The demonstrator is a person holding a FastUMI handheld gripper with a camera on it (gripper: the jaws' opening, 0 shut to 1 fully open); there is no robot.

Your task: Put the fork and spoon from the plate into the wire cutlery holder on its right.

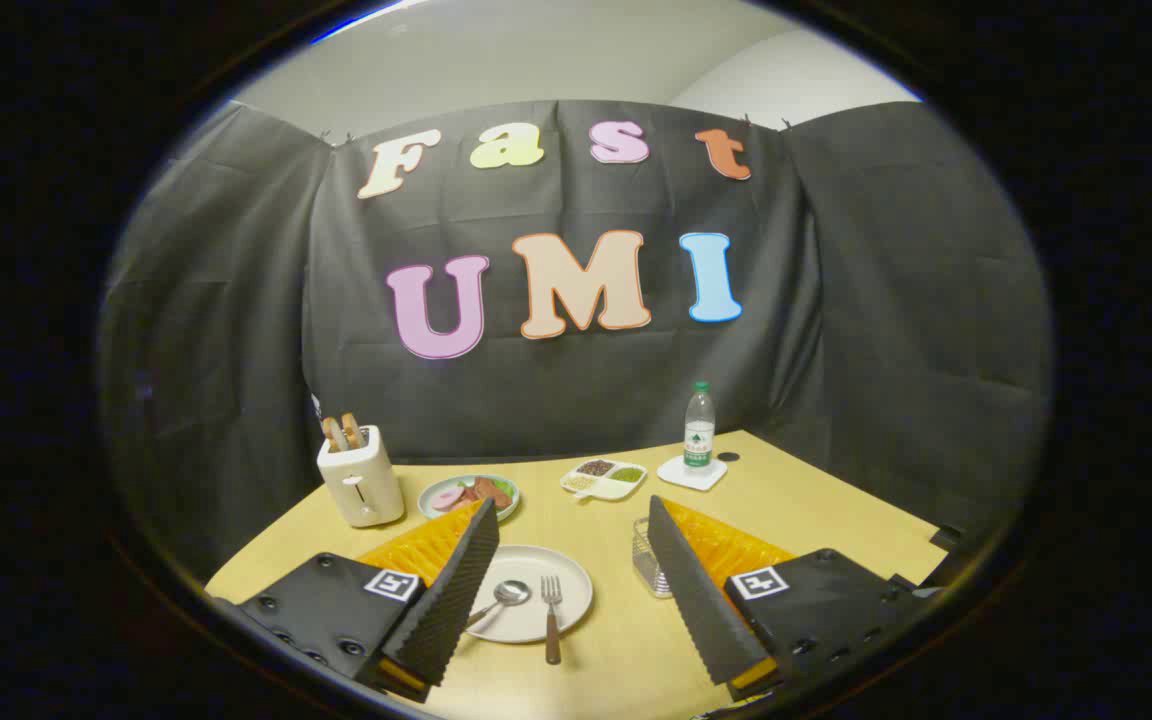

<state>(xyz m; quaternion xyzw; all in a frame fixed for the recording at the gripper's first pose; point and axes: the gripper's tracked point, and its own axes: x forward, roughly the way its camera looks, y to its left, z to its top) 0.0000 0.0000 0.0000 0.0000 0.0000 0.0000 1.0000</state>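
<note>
A white plate (566, 600) lies on the wooden table, below and between my two fingers. On it rest a metal spoon (502, 598) to the left and a fork (551, 615) with a brown handle to the right, the handle reaching over the plate's near rim. The wire cutlery holder (647, 565) stands just right of the plate, partly hidden behind my right finger (696, 600). My gripper (571, 585) hangs above the table, open wide, with nothing between its fingers.
Beyond the plate stand a white toaster (361, 480) with bread slices, a plate of food (469, 496), a divided white dish (604, 478) and a water bottle (699, 428) on a white coaster. Black cloth walls close the table's far and side edges.
</note>
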